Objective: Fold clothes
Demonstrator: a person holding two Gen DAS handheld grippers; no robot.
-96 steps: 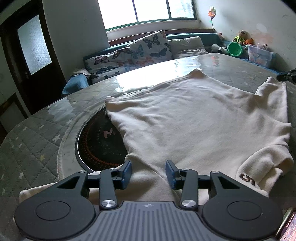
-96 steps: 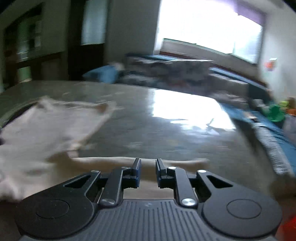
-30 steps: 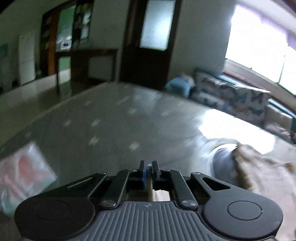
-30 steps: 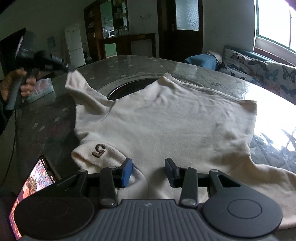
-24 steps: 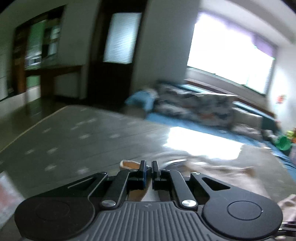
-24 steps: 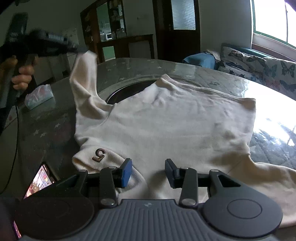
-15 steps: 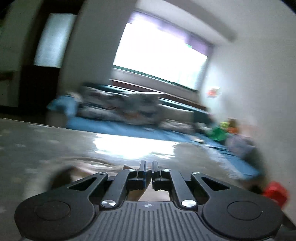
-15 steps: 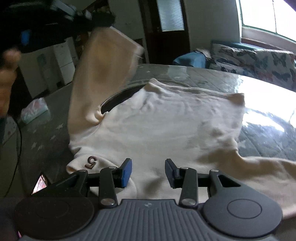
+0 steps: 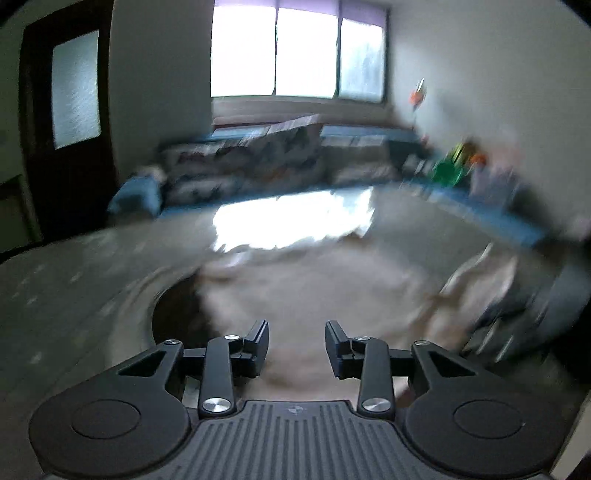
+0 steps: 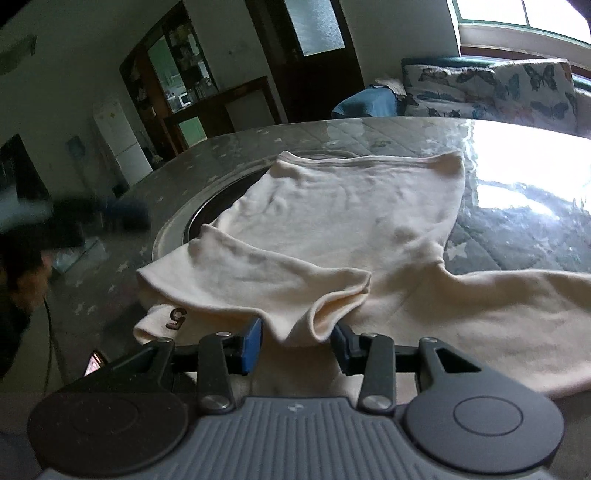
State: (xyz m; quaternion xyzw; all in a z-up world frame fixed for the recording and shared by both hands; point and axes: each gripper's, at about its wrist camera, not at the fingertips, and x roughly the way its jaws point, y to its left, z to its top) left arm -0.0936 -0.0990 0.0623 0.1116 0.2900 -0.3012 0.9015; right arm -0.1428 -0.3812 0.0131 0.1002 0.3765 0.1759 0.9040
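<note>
One large round table, covered in a quilted, star-patterned cloth under a glossy sheet, is seen in both wrist views, with a dark circular inset near its middle. Window glare is reflected on its far surface. Behind it, a sofa with butterfly-print cushions is set under the window, and a dark door with a frosted pane is seen beside it.

A cream sweatshirt is spread flat on the table, partly over the dark inset. One sleeve is laid folded across the body, its cuff resting just in front of the right gripper; the other sleeve is stretched out sideways on the table toward the right of that view. A brown "5" mark is visible at the near left edge of the garment.

The right gripper is held with its jaws apart, the folded cuff lying between and just ahead of them, nothing clamped. The left gripper is likewise spread wide and empty, poised above the blurred cream cloth. In the right wrist view, a lit phone screen is glimpsed at the table's near edge.
</note>
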